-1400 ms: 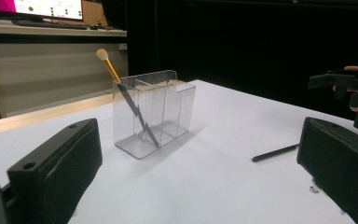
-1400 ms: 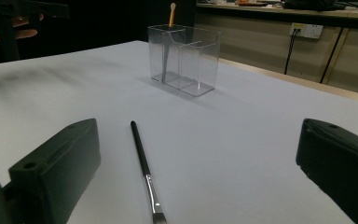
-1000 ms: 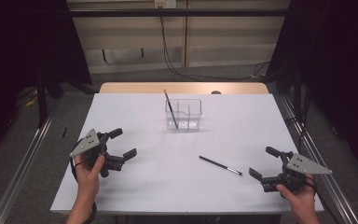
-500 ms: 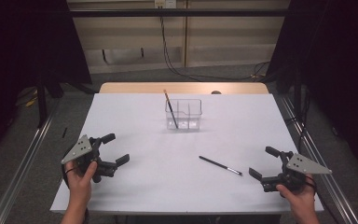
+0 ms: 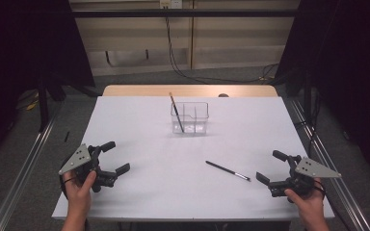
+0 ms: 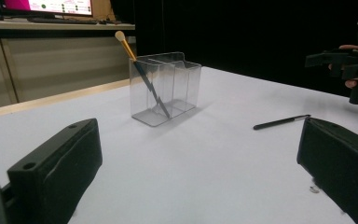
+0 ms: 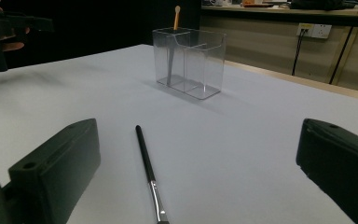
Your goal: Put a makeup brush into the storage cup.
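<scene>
A clear plastic holder [image 5: 189, 118] with compartments stands at the middle back of the white table [image 5: 125, 120]. A brush [image 5: 175, 111] with an orange tip leans in its left compartment. A second, black brush [image 5: 227, 170] lies flat on the table right of centre. My left gripper [image 5: 117, 156] rests open at the front left, nothing between its jaws. My right gripper [image 5: 269, 166] is open at the front right, a short way right of the loose brush. In the right gripper view the loose brush [image 7: 148, 172] lies between my jaws, touching neither, with the holder [image 7: 189, 61] beyond it.
A wooden strip [image 5: 188, 90] runs along the table's far edge. Metal rails [image 5: 24, 163] flank the table on both sides. Cables [image 5: 183, 62] hang behind, with dark curtains left and right.
My left gripper has drawn back a little toward the front left corner of the table. The right gripper, both brushes and the holder stay where they were.
</scene>
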Available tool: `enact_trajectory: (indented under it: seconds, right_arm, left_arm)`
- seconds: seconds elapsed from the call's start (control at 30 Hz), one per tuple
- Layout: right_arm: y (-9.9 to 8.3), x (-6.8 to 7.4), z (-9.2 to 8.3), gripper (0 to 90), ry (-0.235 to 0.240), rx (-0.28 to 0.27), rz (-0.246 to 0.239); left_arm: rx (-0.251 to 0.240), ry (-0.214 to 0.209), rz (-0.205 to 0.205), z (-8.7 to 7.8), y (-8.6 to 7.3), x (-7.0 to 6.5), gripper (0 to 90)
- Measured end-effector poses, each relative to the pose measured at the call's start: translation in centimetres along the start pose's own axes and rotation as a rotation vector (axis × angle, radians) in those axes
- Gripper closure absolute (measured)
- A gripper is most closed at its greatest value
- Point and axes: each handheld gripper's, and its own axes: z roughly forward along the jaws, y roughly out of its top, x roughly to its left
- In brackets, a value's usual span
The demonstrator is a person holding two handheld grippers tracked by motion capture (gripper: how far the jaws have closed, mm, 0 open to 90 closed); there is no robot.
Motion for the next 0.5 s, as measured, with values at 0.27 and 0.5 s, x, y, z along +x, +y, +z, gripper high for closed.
enact_trajectory:
  seconds: [0.27, 0.5]
  right_arm:
    - [0.0, -0.4, 0.2, 0.0, -0.005, -0.01, 0.01]
    - [-0.1, -0.5, 0.3, 0.0, -0.004, -0.007, 0.012]
  left_arm:
    - [0.009, -0.004, 0.003, -0.6, -0.4, 0.1, 0.0]
    - [0.019, 0.002, -0.01, -1.3, -0.7, -0.1, 0.0]
